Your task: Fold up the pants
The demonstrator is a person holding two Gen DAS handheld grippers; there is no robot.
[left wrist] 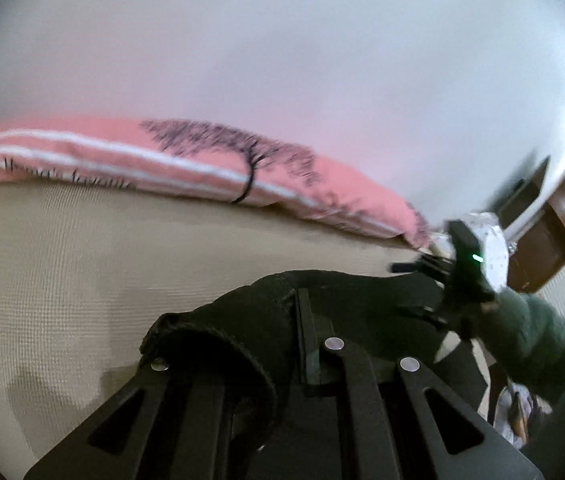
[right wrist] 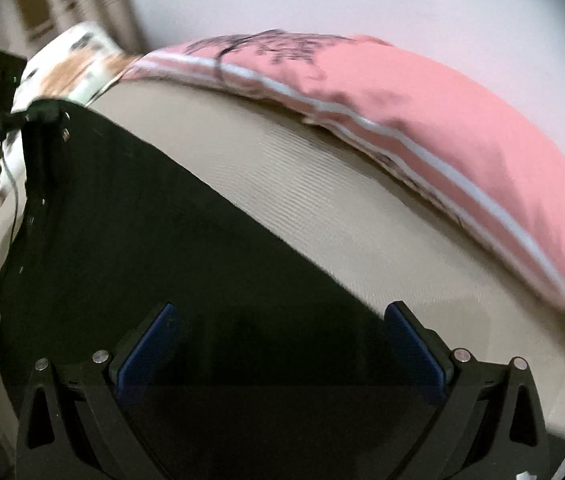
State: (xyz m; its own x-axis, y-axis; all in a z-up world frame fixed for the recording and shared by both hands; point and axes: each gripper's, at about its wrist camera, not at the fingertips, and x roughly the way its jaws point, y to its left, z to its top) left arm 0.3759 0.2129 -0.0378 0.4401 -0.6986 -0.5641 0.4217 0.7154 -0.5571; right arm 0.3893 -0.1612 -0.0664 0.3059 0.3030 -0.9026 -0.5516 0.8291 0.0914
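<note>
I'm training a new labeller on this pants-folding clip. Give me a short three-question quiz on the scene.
1. True or false: the left gripper is shut on the black pants.
2. How do the right gripper's jaws stand? A) wide apart B) clamped shut
3. What colour is the pillow at the far edge of the beige mattress?

Key: 1 true; 2 A; 3 pink.
</note>
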